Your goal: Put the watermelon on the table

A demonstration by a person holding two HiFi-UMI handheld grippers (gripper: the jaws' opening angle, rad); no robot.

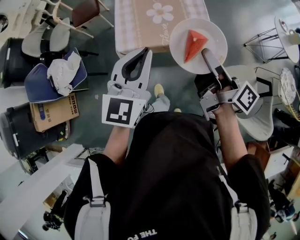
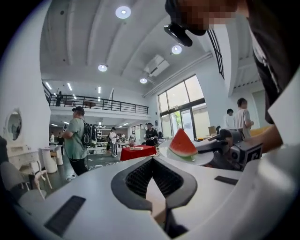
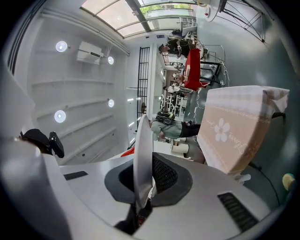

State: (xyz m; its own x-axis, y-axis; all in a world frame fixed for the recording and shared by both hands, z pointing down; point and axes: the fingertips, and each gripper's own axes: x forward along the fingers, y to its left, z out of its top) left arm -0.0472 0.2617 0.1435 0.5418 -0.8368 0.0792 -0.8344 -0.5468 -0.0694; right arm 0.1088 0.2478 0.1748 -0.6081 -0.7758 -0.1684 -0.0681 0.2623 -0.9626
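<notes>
Under you the floor (image 1: 101,51) is plain grey. At the upper left of the head view stand a brown-seated chair (image 1: 89,11) and two grey chairs (image 1: 47,40). A cardboard box (image 1: 54,112) lies lower down by the left edge, and a wire stand (image 1: 265,44) sits at the upper right. In your left gripper view, round ceiling lights (image 2: 123,12) shine at the top. Tall windows (image 2: 180,108) fill the centre right, and a railed balcony (image 2: 93,102) runs across the left.
</notes>
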